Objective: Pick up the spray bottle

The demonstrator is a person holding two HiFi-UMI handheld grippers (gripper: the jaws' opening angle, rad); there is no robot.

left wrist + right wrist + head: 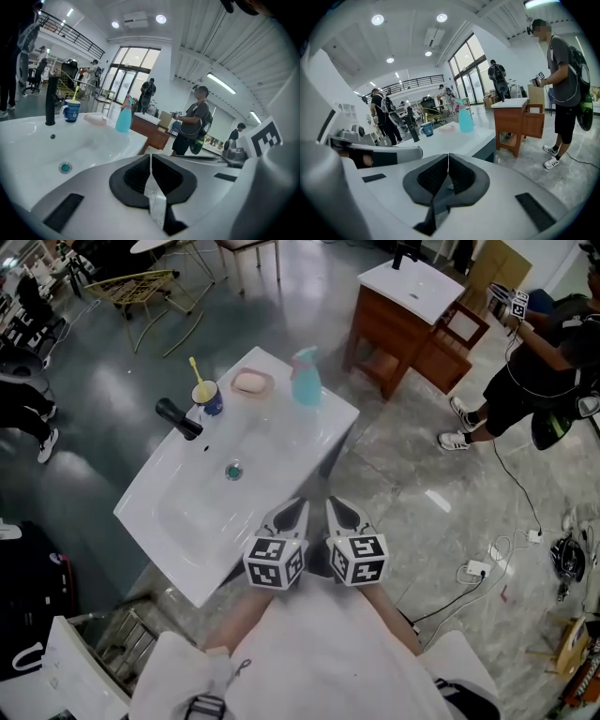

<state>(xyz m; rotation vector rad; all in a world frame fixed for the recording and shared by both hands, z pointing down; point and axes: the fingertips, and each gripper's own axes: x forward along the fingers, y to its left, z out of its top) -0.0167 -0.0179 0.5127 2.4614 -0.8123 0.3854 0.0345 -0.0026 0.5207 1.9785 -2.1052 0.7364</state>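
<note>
The teal spray bottle (306,378) stands upright at the far right corner of the white sink top (169,512). It also shows in the left gripper view as the spray bottle (124,115) and in the right gripper view as the spray bottle (465,117), well ahead of the jaws. My left gripper (292,514) and right gripper (339,512) hang side by side at the sink's near right edge, both far short of the bottle. Each pair of jaws is pressed together with nothing between them, seen at the left gripper (150,157) and the right gripper (448,157).
On the sink top stand a black faucet (178,418), a blue mug (207,397) with a yellow toothbrush, and a pink soap dish (251,382) left of the bottle. A wooden vanity (403,320) stands behind. A person (539,371) is at the right; cables (478,570) lie on the floor.
</note>
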